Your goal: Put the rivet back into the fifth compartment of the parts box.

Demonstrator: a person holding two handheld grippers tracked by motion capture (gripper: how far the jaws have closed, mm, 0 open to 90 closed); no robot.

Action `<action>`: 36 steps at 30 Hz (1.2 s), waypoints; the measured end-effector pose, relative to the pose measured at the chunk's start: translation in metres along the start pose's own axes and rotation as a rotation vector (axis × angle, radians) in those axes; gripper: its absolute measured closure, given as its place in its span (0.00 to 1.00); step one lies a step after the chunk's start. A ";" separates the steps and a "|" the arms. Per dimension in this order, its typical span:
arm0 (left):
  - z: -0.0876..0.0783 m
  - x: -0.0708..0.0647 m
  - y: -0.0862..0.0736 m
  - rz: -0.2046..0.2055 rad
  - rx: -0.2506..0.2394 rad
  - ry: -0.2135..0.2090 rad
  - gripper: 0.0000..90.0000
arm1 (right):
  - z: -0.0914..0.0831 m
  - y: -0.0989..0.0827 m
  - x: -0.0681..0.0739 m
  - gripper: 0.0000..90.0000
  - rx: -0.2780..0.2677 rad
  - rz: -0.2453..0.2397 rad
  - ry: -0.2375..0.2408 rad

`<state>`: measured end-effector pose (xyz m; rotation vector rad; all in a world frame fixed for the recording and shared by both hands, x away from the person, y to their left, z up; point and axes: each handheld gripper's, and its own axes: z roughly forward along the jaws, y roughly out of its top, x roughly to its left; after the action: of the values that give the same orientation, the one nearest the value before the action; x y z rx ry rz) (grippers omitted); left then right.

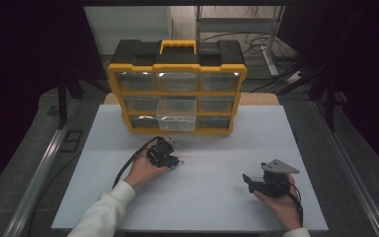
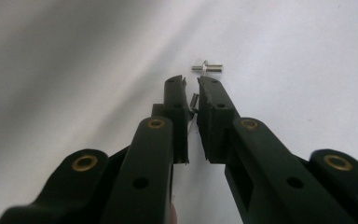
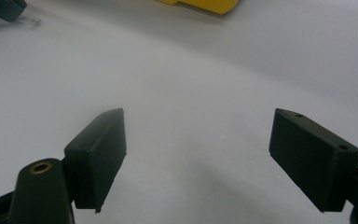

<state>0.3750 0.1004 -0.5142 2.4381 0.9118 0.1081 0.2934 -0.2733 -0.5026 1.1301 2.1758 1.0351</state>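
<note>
My left gripper (image 2: 192, 81) points down at the white mat, its jaws drawn nearly together on a small metal screw (image 2: 194, 100) pinched between the pads. Just beyond the tips lie two more small screws (image 2: 207, 68), crossed on the mat. In the high view the left gripper (image 1: 173, 160) sits a little in front of the yellow and black drawer organizer (image 1: 177, 59). My right gripper (image 3: 196, 154) rests low over the mat with its jaws wide apart and nothing between them; in the high view the right gripper (image 1: 249, 180) is at the front right.
The organizer stands upright at the back of the white mat (image 1: 207, 197), with clear drawers; its middle drawer (image 1: 176, 118) is pulled out. Its yellow base (image 3: 205, 4) shows far off in the right gripper view. Metal rails run along both table sides.
</note>
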 end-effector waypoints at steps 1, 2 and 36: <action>-0.002 0.000 0.000 -0.001 -0.004 0.001 0.92 | 0.000 0.000 0.000 0.22 0.000 0.000 -0.002; -0.005 0.001 -0.001 -0.001 -0.007 0.004 0.92 | 0.000 0.000 0.000 0.22 -0.001 0.000 0.000; -0.077 0.023 -0.021 -0.062 -0.123 0.058 0.92 | 0.000 0.001 0.001 0.22 0.000 0.000 0.001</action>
<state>0.3614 0.1629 -0.4617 2.3018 0.9763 0.2073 0.2934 -0.2725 -0.5023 1.1298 2.1767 1.0356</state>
